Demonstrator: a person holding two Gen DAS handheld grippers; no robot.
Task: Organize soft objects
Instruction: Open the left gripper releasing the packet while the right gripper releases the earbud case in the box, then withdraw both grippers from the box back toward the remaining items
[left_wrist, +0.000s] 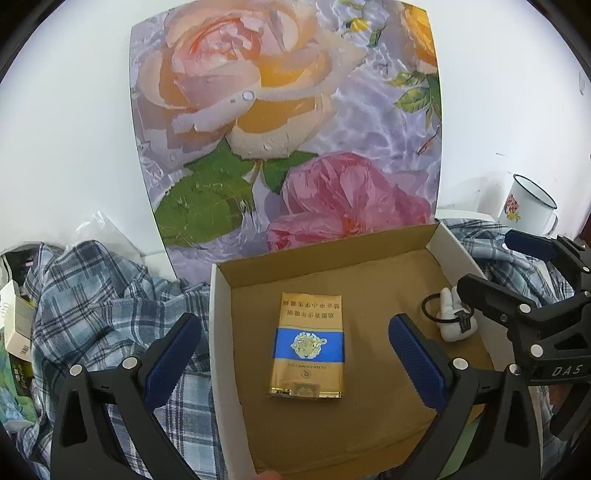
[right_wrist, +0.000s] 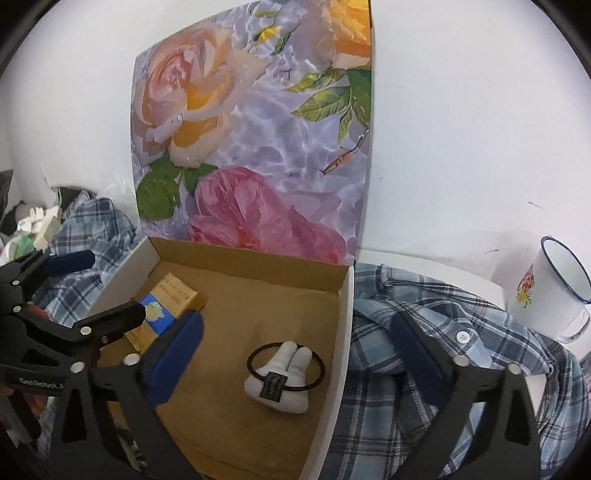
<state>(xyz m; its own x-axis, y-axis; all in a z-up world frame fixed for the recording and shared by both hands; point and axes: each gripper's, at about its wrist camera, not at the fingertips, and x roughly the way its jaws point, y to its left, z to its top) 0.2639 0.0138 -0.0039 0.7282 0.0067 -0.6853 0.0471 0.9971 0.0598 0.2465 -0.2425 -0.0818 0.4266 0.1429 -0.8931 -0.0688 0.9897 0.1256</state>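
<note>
An open cardboard box (left_wrist: 369, 417) (right_wrist: 221, 295) with a flowered lid stands in front of me. A gold and blue packet (left_wrist: 309, 345) (right_wrist: 166, 306) lies flat in it. A small white plush with a black hair tie (left_wrist: 452, 317) (right_wrist: 282, 373) lies at the box's right side. A blue plaid shirt (left_wrist: 96, 288) (right_wrist: 436, 354) is crumpled around the box. My left gripper (left_wrist: 295, 354) is open over the packet, empty. My right gripper (right_wrist: 295, 354) is open above the box's right wall, empty; it also shows in the left wrist view (left_wrist: 495, 266).
A white enamel mug (left_wrist: 530, 205) (right_wrist: 550, 291) stands at the right by the wall. Small boxes and packets (left_wrist: 16, 325) (right_wrist: 33, 229) lie at the far left. The flowered lid (left_wrist: 288, 122) (right_wrist: 255, 140) leans upright against the white wall.
</note>
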